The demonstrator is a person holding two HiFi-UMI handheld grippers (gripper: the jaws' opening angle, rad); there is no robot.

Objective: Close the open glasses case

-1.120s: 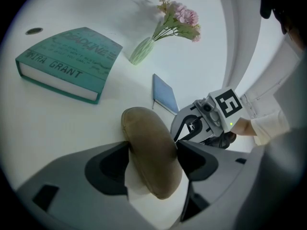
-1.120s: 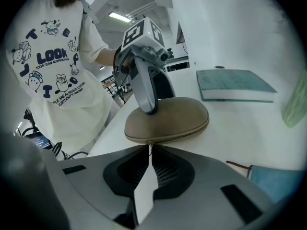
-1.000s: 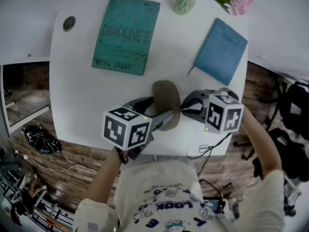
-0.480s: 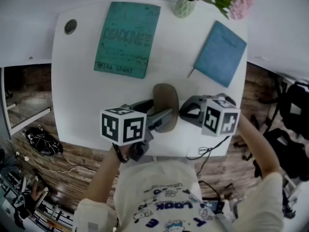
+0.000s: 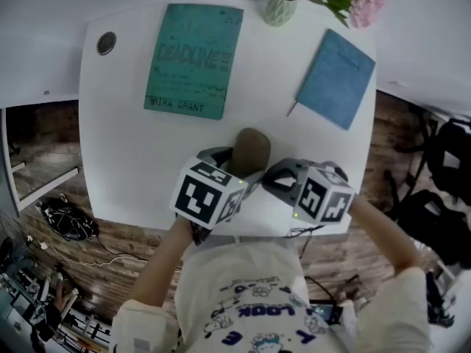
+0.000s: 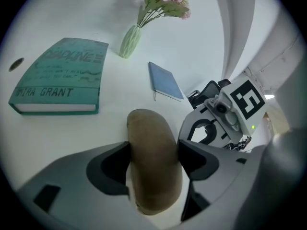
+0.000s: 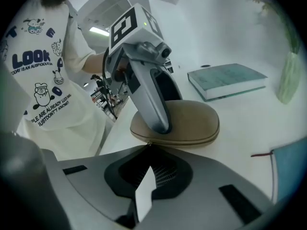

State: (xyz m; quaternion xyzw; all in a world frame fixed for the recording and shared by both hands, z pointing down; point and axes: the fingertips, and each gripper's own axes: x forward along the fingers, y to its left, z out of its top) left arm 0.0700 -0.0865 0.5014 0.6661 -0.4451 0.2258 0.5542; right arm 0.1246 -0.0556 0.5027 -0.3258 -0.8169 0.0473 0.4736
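A tan zip-up glasses case (image 5: 250, 147) lies near the front edge of the white table (image 5: 125, 138), its two halves together. My left gripper (image 5: 237, 169) straddles it, and the pads press on both long sides (image 6: 153, 159). In the right gripper view, one left finger (image 7: 152, 99) lies across the case (image 7: 189, 123). My right gripper (image 5: 266, 182) is at the case's near right end with its jaws shut. The tips (image 7: 147, 146) meet at the zip seam, pinching the small zipper pull (image 7: 147, 143). The right gripper (image 6: 216, 123) also shows in the left gripper view.
A teal book (image 5: 193, 57) lies at the back left and a blue notebook (image 5: 337, 78) at the back right. A pale vase of pink flowers (image 5: 280, 9) stands between them at the far edge. A round cable port (image 5: 106, 43) is in the far left corner.
My right gripper has moved left to the near end of the case, and its jaws have closed. The left gripper has rolled on the case, which now looks flatter.
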